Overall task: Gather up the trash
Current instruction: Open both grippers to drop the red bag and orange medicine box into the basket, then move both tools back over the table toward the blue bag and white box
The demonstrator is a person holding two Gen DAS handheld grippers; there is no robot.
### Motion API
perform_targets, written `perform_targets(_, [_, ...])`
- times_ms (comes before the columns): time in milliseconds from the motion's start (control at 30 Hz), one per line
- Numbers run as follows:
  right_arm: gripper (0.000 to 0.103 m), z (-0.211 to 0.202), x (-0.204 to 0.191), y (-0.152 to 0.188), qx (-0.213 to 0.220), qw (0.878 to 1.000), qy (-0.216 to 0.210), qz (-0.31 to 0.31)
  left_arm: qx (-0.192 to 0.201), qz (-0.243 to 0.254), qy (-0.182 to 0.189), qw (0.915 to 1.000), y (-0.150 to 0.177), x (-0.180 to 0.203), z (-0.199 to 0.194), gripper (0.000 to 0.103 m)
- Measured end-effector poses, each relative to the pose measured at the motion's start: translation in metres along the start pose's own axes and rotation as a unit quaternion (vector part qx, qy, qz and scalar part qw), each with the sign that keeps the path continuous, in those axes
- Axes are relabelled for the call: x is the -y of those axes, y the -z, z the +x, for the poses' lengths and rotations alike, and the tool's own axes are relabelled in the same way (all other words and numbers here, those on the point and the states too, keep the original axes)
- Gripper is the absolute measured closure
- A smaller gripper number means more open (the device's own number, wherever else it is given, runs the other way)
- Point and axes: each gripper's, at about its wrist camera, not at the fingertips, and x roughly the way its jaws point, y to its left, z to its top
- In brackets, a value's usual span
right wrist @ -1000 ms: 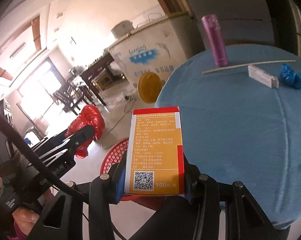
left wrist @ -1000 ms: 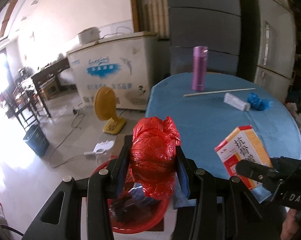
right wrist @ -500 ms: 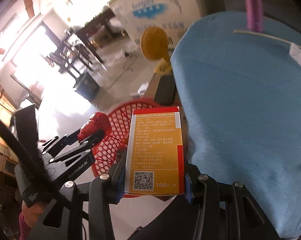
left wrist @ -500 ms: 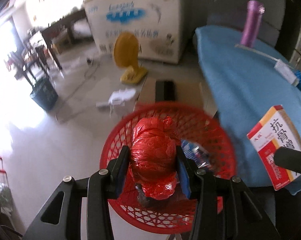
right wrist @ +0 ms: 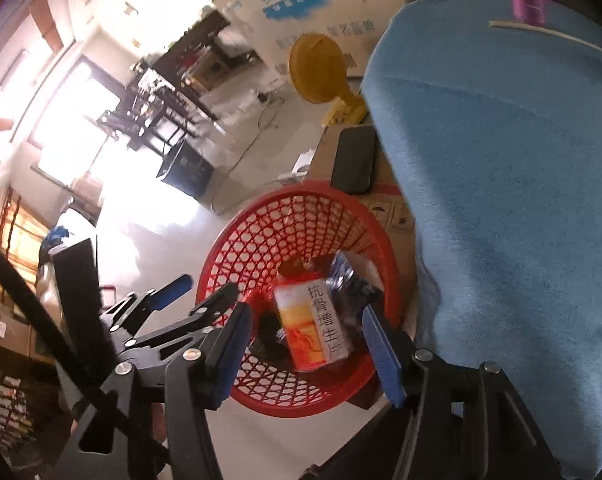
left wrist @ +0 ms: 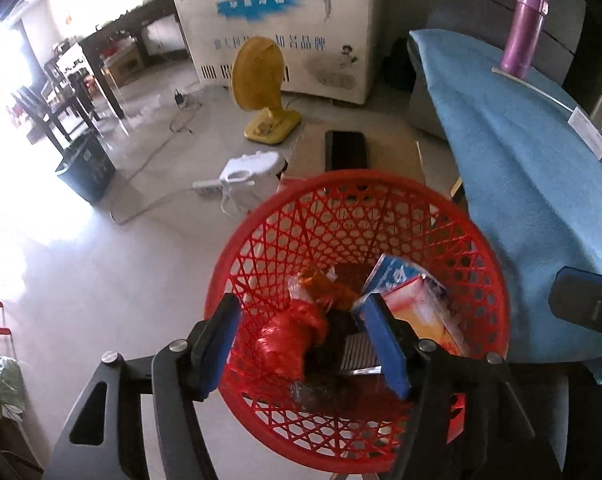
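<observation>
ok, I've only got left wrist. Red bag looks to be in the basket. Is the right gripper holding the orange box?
Observer: No. In the right wrist view the right gripper has just been opening its jaws. The pads stand clear of the orange box, which lies in the red basket with its large-character face up.
Operator: And my gripper from outside, anything stuck to it?
Observer: No. The left gripper hangs at the basket's left rim. Its jaws have just been opening too, and nothing is between them.
</observation>
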Motion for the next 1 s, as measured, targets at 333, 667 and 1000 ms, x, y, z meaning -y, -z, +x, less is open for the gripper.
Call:
perform_targets(333, [0.042,-0.076,0.034,0.017,0.102,0.994,0.024,0.011,0.052,0.053,0.024,0.9970,-0.013,0.048,-0.052,0.037])
perform_targets(667, [0.041,-0.152,0.091,0.031,0.185,0.980,0.053,0.058,0.070,0.128,0.070,0.9868,-0.008,0.125,-0.090,0.036])
perform_targets(1000, [0.042,-0.204,0.158,0.054,0.235,0.959,0.096,0.128,0.062,0.175,0.114,0.9760,-0.002,0.187,-0.113,0.036])
